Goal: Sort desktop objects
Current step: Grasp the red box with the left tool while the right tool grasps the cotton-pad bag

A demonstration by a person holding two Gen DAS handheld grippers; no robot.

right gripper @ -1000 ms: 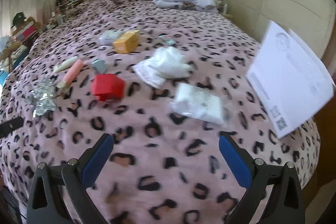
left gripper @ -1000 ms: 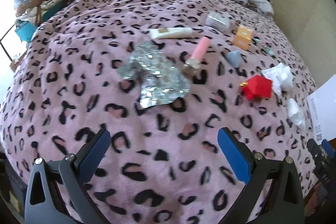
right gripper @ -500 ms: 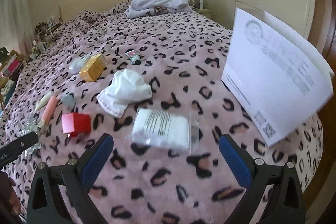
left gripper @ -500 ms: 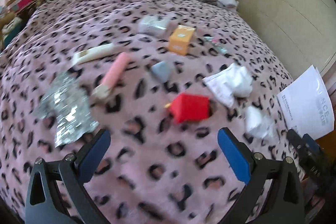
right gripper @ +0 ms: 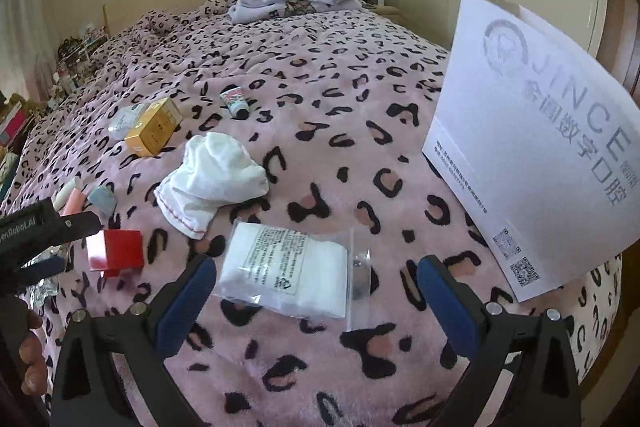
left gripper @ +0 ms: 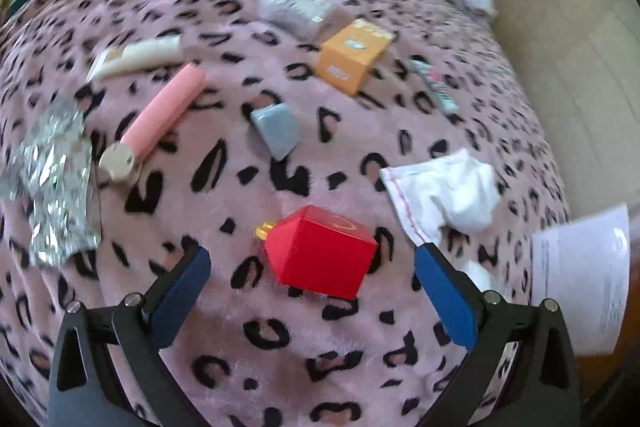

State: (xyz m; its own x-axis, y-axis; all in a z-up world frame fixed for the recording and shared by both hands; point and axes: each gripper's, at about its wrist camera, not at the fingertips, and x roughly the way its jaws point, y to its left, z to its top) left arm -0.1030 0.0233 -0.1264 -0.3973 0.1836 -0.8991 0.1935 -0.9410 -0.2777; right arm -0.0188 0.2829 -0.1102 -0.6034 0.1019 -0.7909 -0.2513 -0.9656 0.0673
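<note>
On the leopard-print bed [left gripper: 320, 367], both tools gape empty: left tool [left gripper: 312, 263] should straddle the red box [left gripper: 320, 253] squarely near the bed's near edge, right tool [right gripper: 318, 277] the packet [right gripper: 288, 269].

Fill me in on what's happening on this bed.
A person holds a gripper in each hand over a leopard-print blanket strewn with small items. The left gripper, open, frames a red box. The right gripper, open, frames a clear bag of white pads. Nothing is gripped yet.
</note>
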